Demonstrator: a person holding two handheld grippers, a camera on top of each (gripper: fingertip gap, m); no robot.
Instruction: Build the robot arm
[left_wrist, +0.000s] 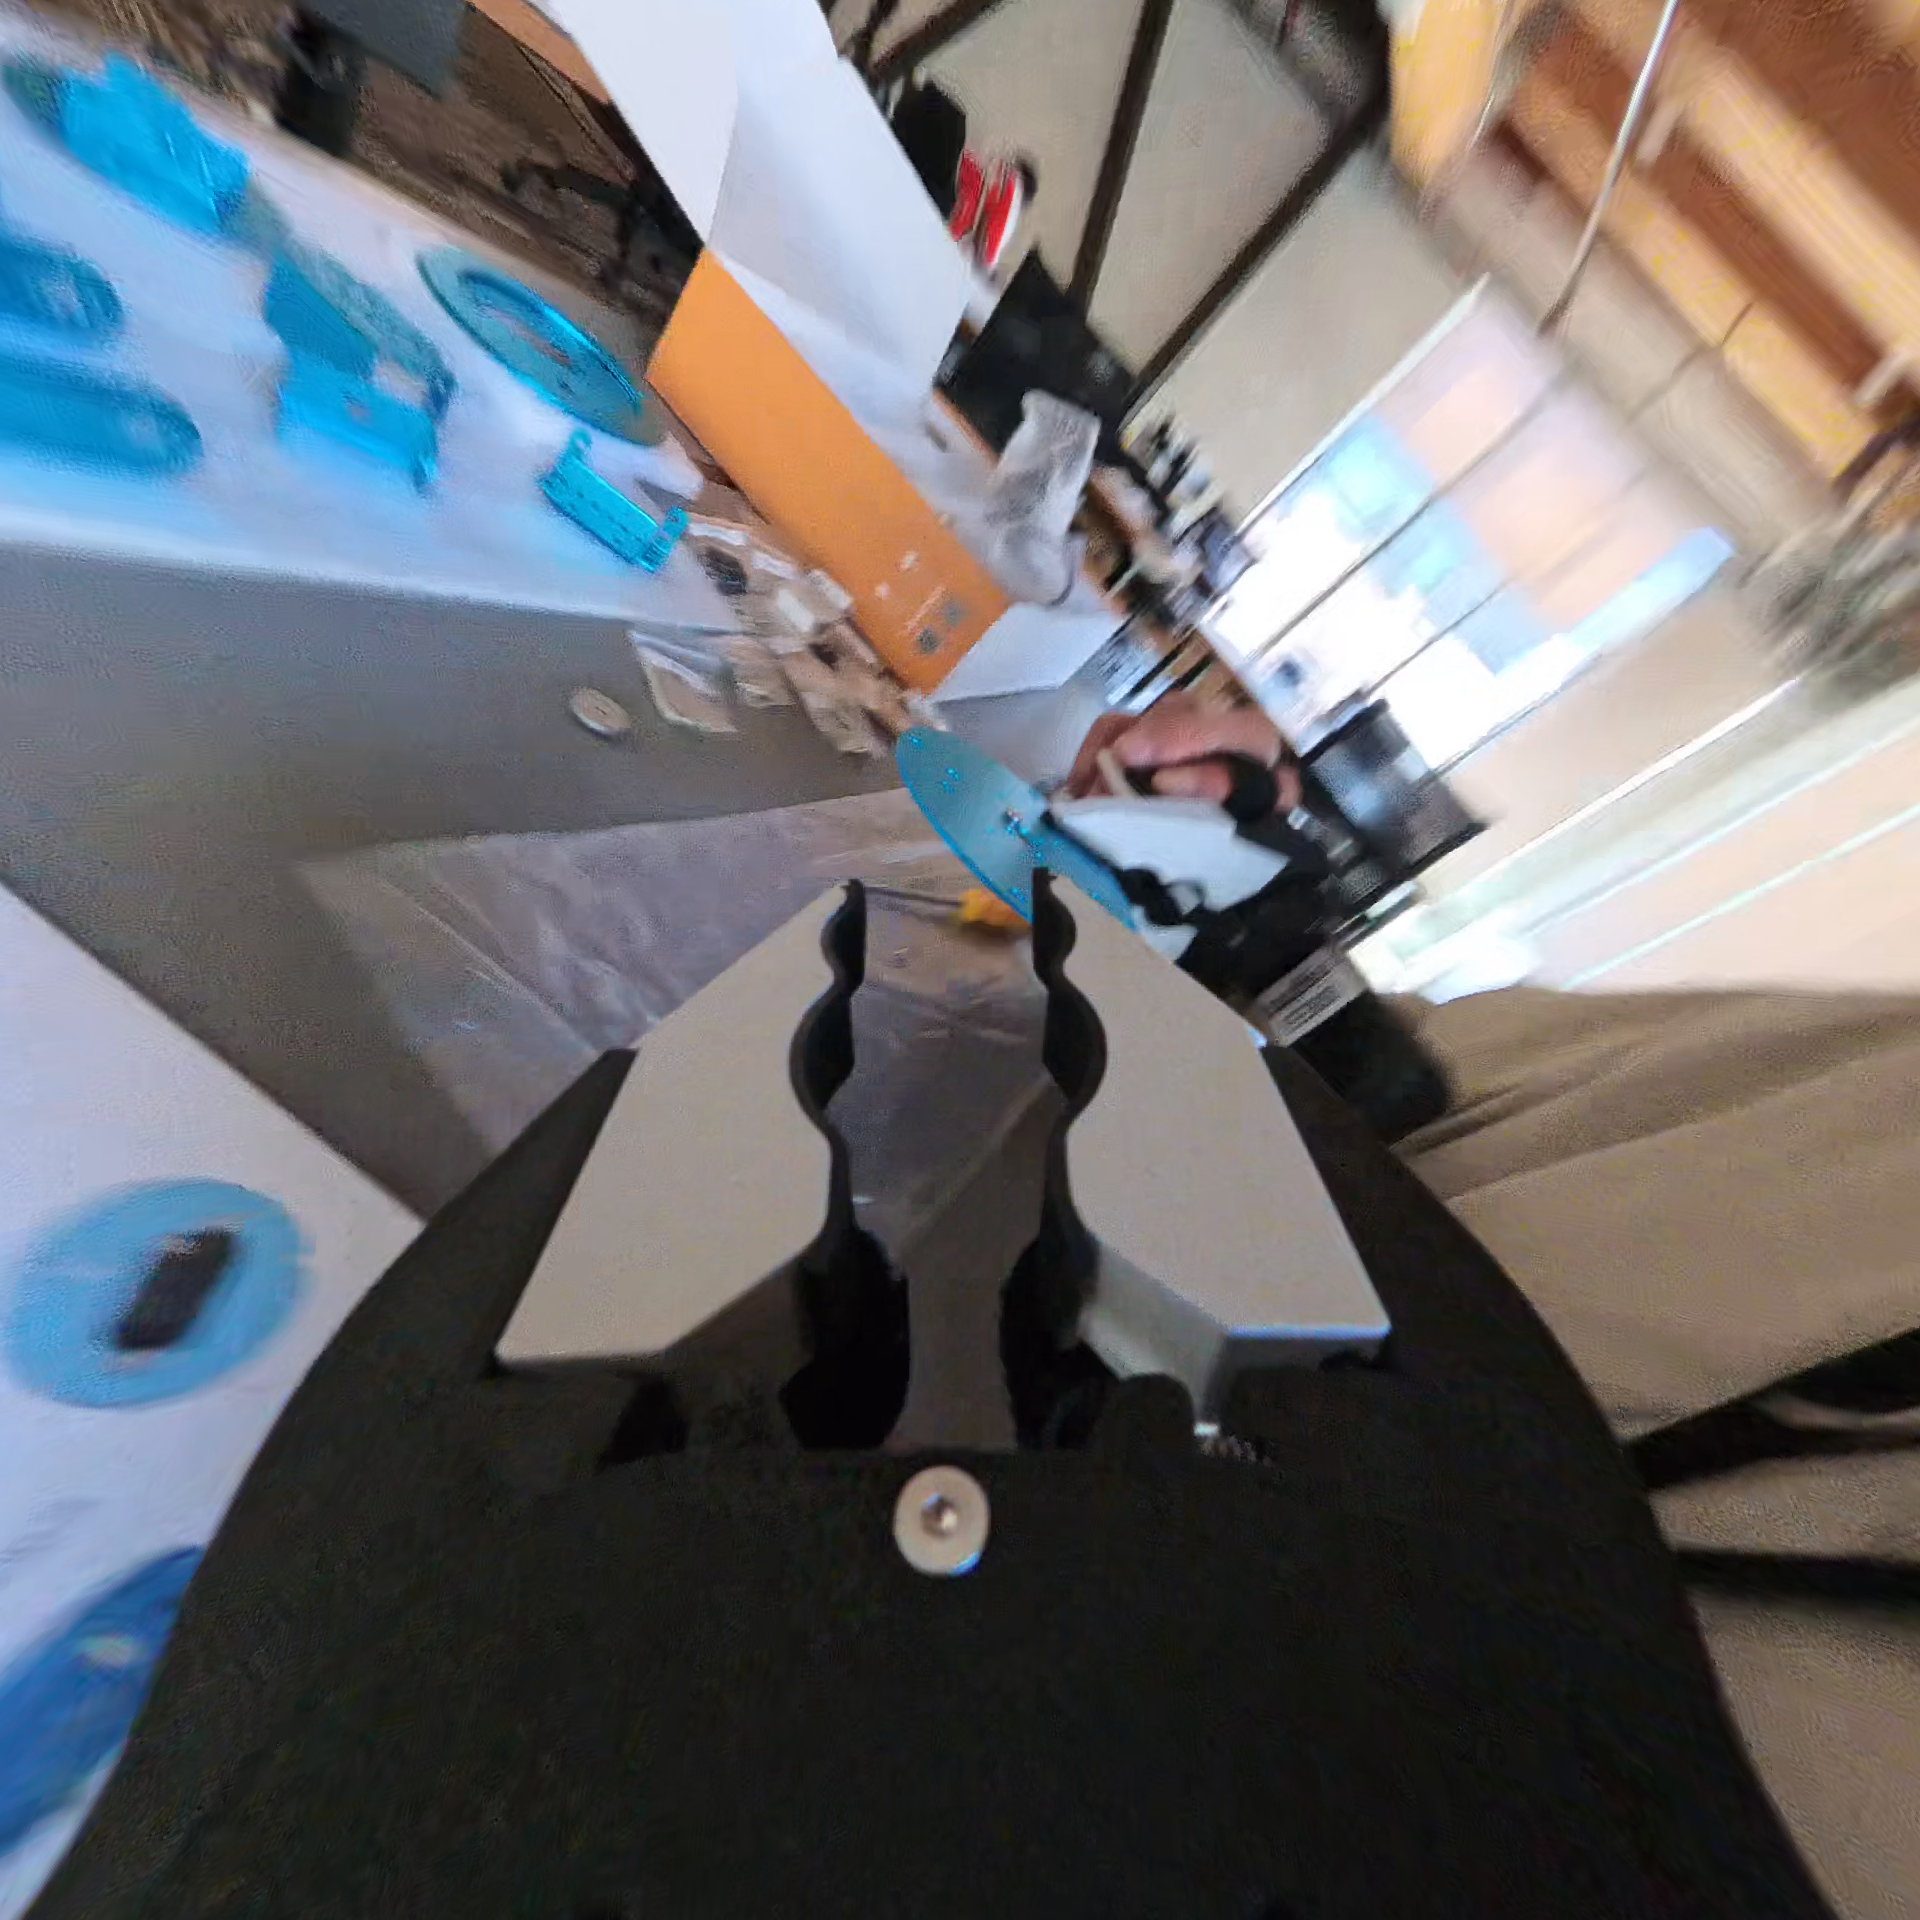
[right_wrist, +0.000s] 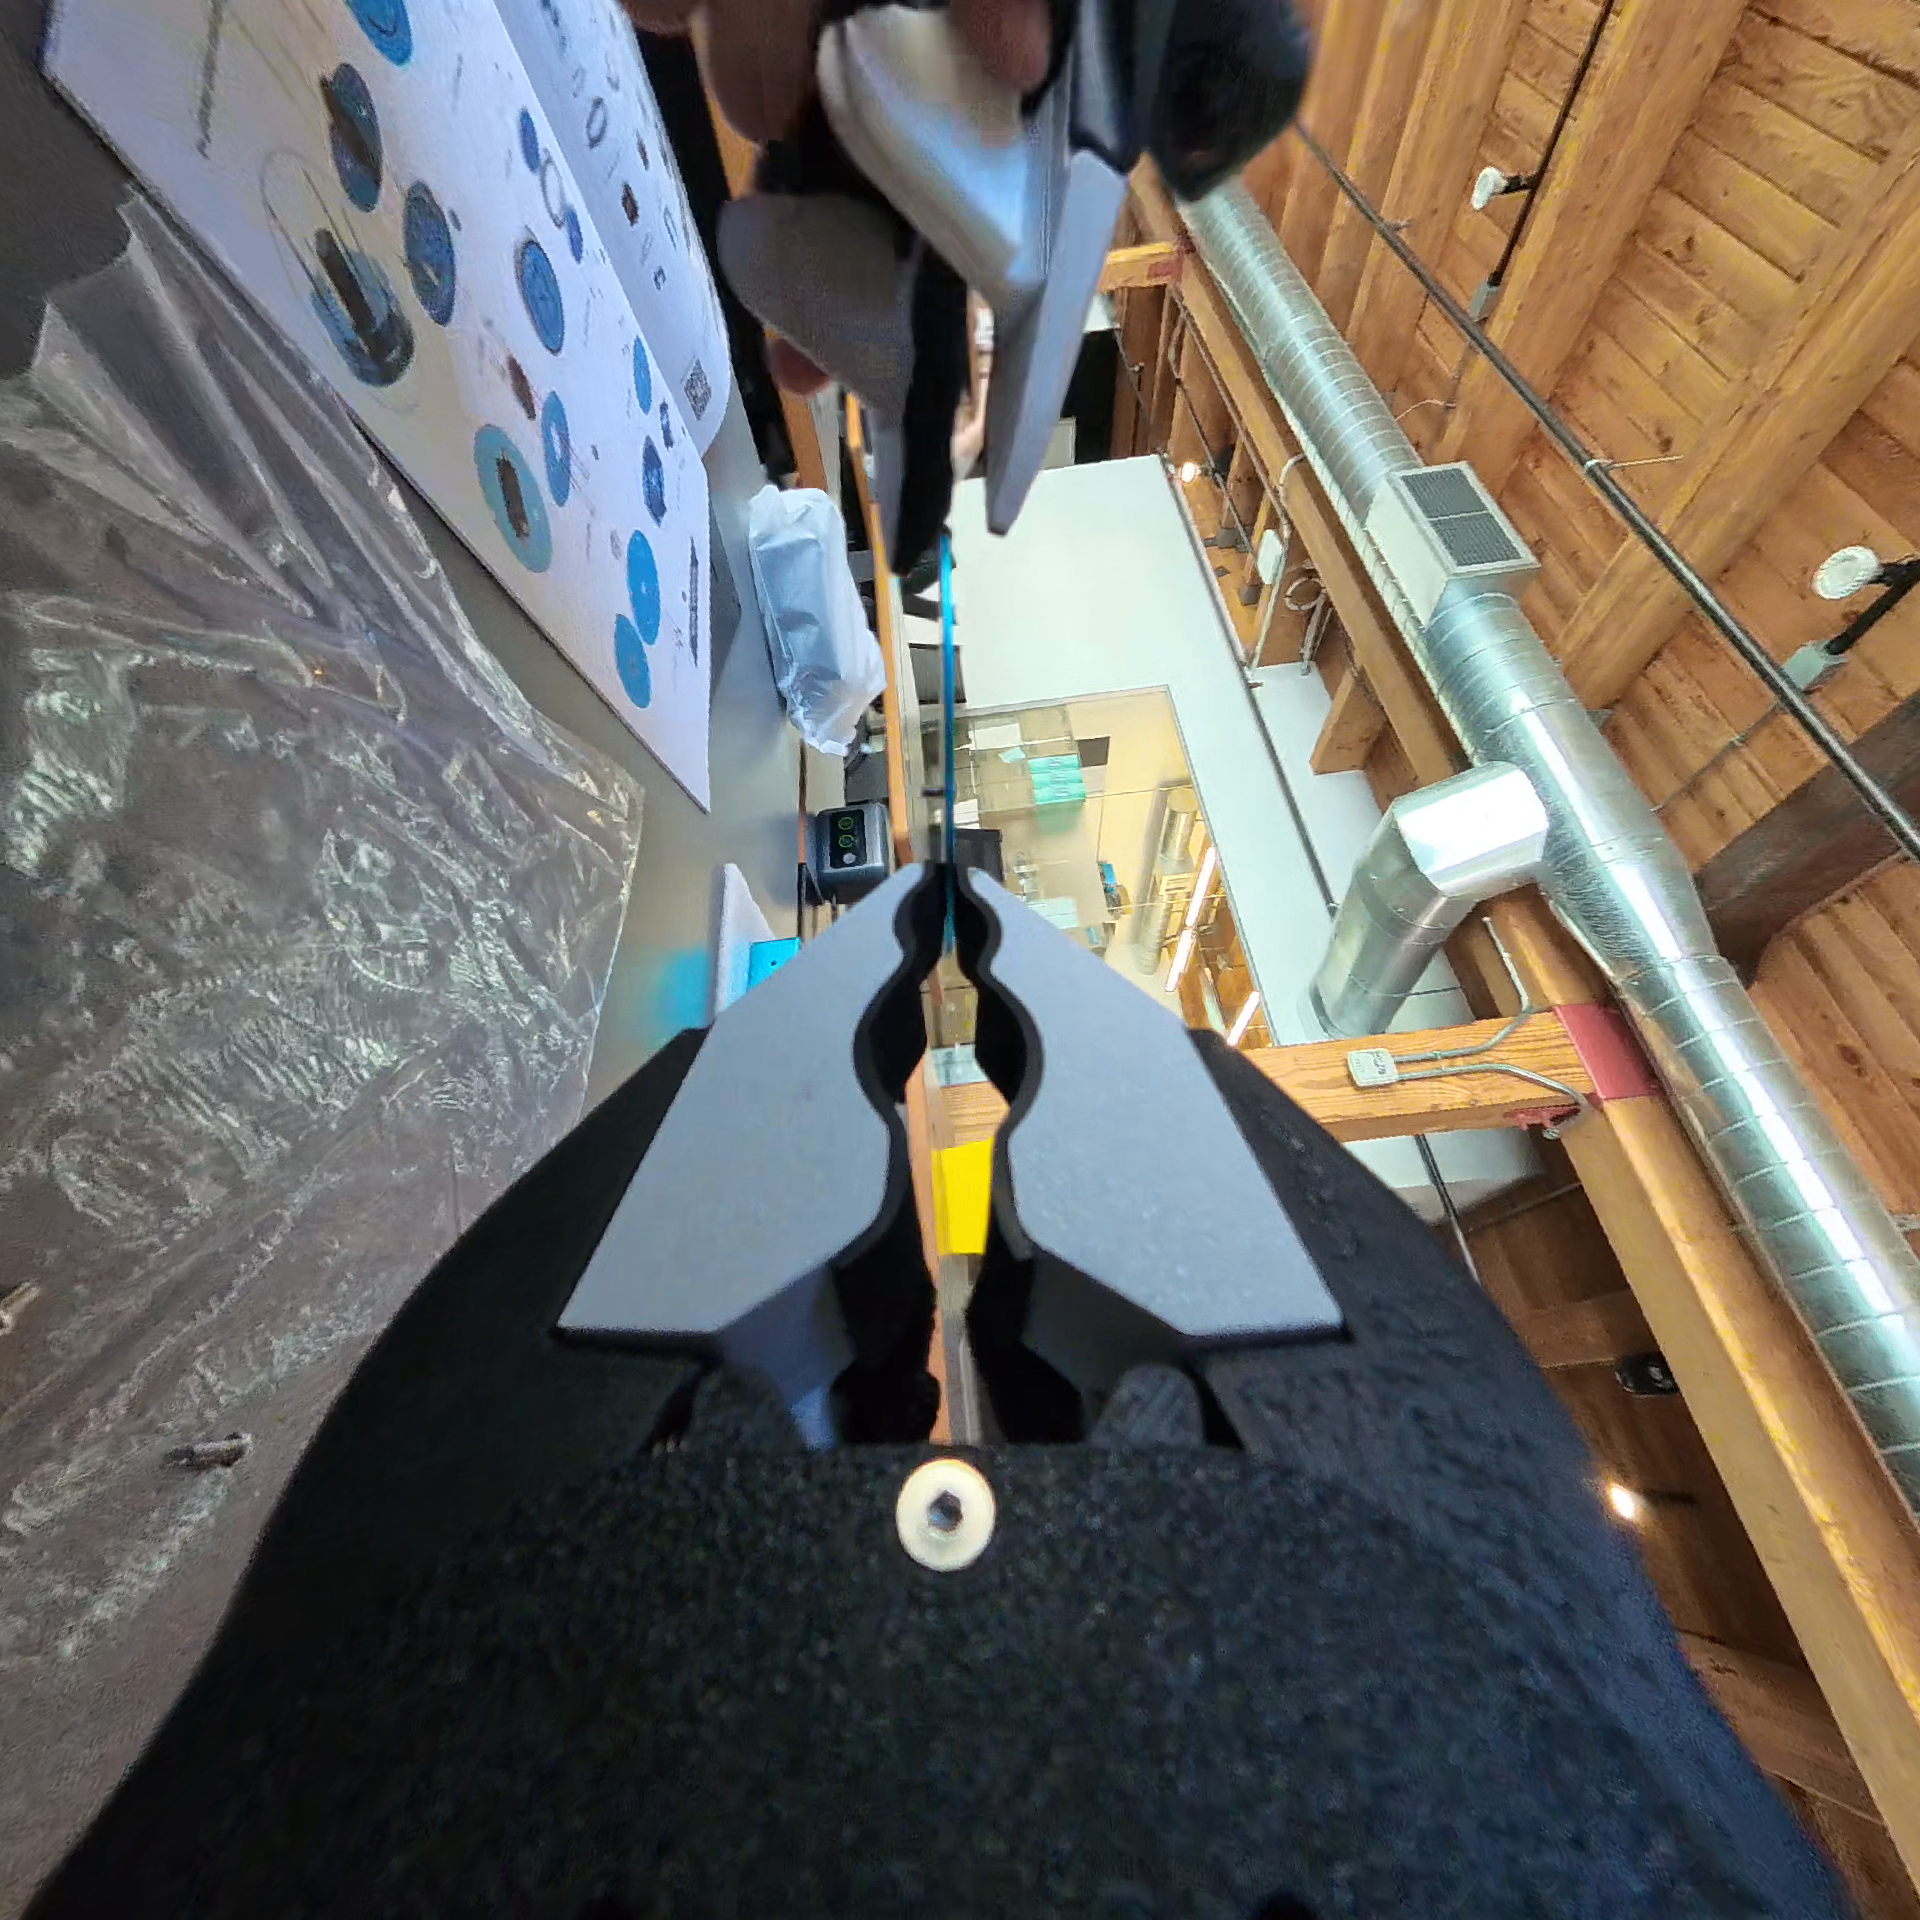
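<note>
Right hand-held gripper (right_wrist: 948, 883): clenched at the tips on the thin flat blue metal disc (right_wrist: 947, 727), seen edge-on in the right wrist view as a narrow blue line running away from the tips. Same disc visible in the left wrist view (left_wrist: 961, 816) as a round blue plate with small holes, lifted off the grey surface (left_wrist: 260, 727) and gripped at its far rim by the right hand-held gripper (left_wrist: 1049, 826).

Left hand-held gripper (left_wrist: 945, 899): released, nothing between its 2 grey fingers (left_wrist: 1174, 1060), a clear gap from tip to base; tips just beside the near edge of the blue disc, contact impossible to tell. In the right wrist view, seen from the far side (right_wrist: 940, 551) at the disc's opposite rim.

Below: crinkled clear plastic sheet (right_wrist: 260, 935) spread over the surface. Beside it, a white printed board (right_wrist: 499, 343) covered with blue part outlines. Farther along the surface, blue metal brackets (left_wrist: 353, 353) and an orange and white box (left_wrist: 821, 457).
</note>
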